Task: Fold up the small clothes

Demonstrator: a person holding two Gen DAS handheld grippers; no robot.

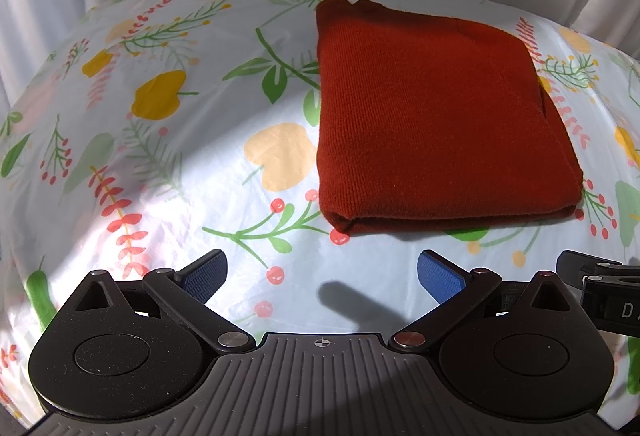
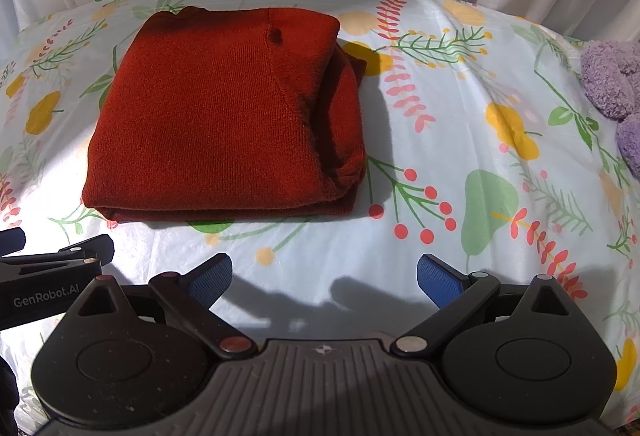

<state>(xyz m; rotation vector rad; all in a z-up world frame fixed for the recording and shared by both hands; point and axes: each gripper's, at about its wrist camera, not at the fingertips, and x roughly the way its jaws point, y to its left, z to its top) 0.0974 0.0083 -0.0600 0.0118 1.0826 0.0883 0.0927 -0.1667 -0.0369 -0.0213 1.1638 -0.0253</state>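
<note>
Sweater [image 1: 432, 123], rust-red knit, folded square: lying flat on flowered tablecloth [image 1: 180, 139]. Left gripper [image 1: 322, 276] and right gripper [image 2: 324, 278] hovering near its front edge, jaws spread, gripping nothing.

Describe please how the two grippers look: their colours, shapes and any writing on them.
The left gripper and the right gripper look alike: a matte black body with a ribbed grey centre plate, two round black hubs, black link arms with metal pivot pins, and blue textured finger pads. White lettering "GenRobot.AI" shows on the left gripper's side in the right wrist view. No cables or sleeves are visible.
</note>
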